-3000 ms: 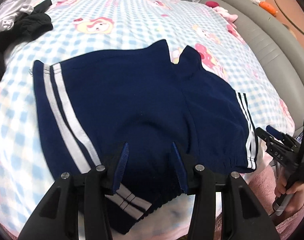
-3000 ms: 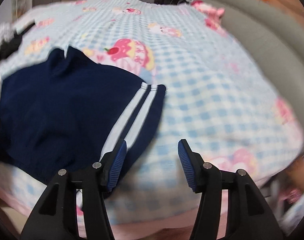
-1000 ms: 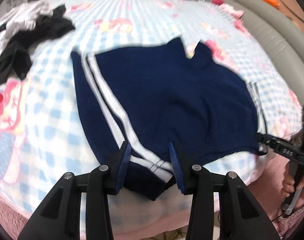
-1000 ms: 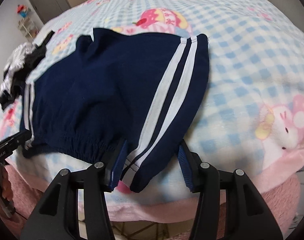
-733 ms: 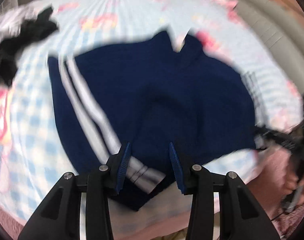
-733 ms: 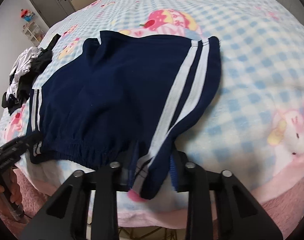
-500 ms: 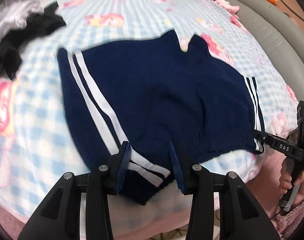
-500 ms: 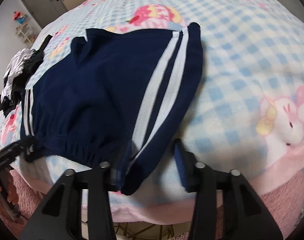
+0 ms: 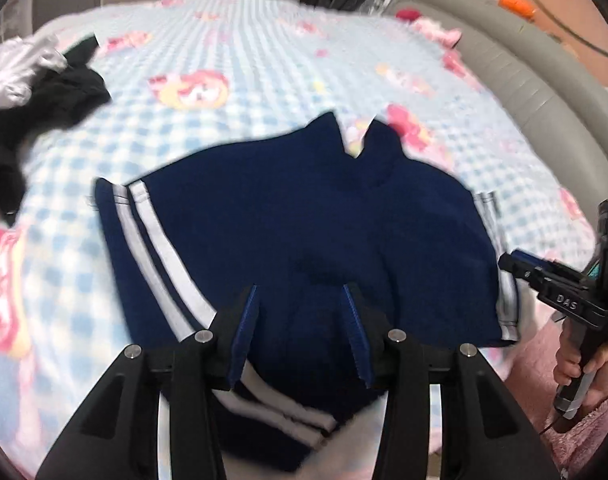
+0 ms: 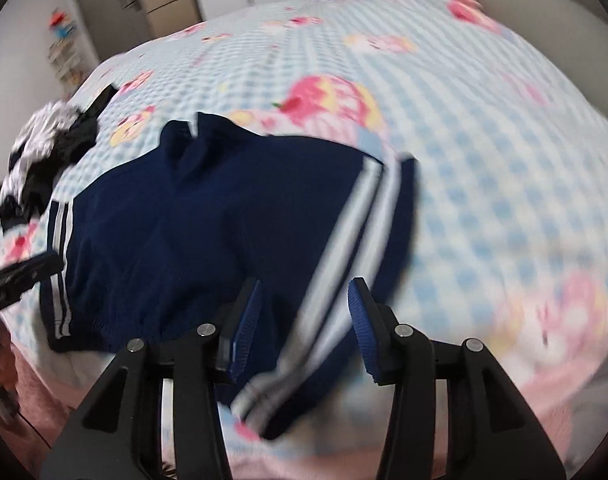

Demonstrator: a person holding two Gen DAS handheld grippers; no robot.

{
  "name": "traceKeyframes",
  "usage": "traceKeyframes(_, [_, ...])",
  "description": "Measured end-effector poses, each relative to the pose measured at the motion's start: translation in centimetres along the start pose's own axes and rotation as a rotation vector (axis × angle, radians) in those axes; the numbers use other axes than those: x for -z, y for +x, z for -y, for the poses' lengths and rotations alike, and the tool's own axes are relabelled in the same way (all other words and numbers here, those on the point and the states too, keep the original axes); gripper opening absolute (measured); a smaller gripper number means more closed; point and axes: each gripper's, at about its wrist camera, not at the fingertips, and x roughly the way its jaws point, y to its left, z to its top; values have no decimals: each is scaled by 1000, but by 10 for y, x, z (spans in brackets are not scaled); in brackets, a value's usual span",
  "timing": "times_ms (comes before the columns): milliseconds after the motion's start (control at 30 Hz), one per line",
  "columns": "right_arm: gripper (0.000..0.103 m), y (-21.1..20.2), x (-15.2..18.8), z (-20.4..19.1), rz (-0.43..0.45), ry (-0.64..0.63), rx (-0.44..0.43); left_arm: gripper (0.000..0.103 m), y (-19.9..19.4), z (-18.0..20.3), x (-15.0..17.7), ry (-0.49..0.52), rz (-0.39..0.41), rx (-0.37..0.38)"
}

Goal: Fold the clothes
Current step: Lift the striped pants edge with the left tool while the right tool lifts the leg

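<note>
Navy shorts (image 9: 287, 240) with white side stripes lie flat on the blue checked blanket (image 9: 263, 64), waistband toward me. My left gripper (image 9: 299, 326) is open above the waistband near the left striped side. The shorts also show in the right wrist view (image 10: 207, 232). My right gripper (image 10: 304, 320) is open, its jaws on either side of the right striped corner of the waistband. The right gripper also shows in the left wrist view (image 9: 544, 280) at the shorts' right edge. Both views are blurred.
A heap of black and white clothes (image 9: 31, 92) lies at the far left of the bed, also in the right wrist view (image 10: 47, 160). A grey padded bed frame (image 9: 524, 80) runs along the right. A pink fleece edge (image 10: 384, 452) hangs at the front.
The right gripper shut on the striped waistband corner about 0.7 s ago and now stands open again. The left gripper stayed open and shifted right over the waistband. The shorts lie slightly shifted.
</note>
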Motion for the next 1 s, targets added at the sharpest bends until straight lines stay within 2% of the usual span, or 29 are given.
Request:
traceKeyframes(100, [45, 20, 1, 3, -75, -30, 34, 44, 20, -17, 7, 2, -97, -79])
traceKeyframes(167, [48, 20, 6, 14, -85, -29, 72, 43, 13, -30, 12, -17, -92, -56])
traceKeyframes(233, [59, 12, 8, 27, -74, -5, 102, 43, 1, -37, 13, -22, -67, -96])
traceKeyframes(267, [59, 8, 8, 33, -65, 13, 95, 43, -5, -39, 12, -23, -48, -102])
traceKeyframes(333, [59, 0, 2, 41, -37, 57, 64, 44, -15, -42, 5, -35, 7, -71])
traceKeyframes(433, [59, -7, -12, 33, 38, 25, 105, 46, -19, -40, -13, -47, 69, -22])
traceKeyframes(500, [59, 0, -21, 23, 50, 3, 87, 49, -10, -36, -24, -47, 74, 10])
traceKeyframes(567, [59, 19, -26, 17, 14, -1, 57, 49, 7, -35, -30, -56, 46, 14])
traceKeyframes(633, [58, 43, -25, 11, -33, -17, 80, 49, 26, -39, -30, -54, 1, -46])
traceKeyframes(800, [59, 45, -23, 9, -13, -77, 161, 48, 36, -57, -22, -110, -20, -116])
traceKeyframes(867, [59, 34, -17, 26, -6, -58, 214, 48, 33, -63, -23, -127, -9, -131])
traceKeyframes(1000, [59, 18, -27, 47, 33, 51, 176, 48, 13, -65, -28, -122, 72, -215])
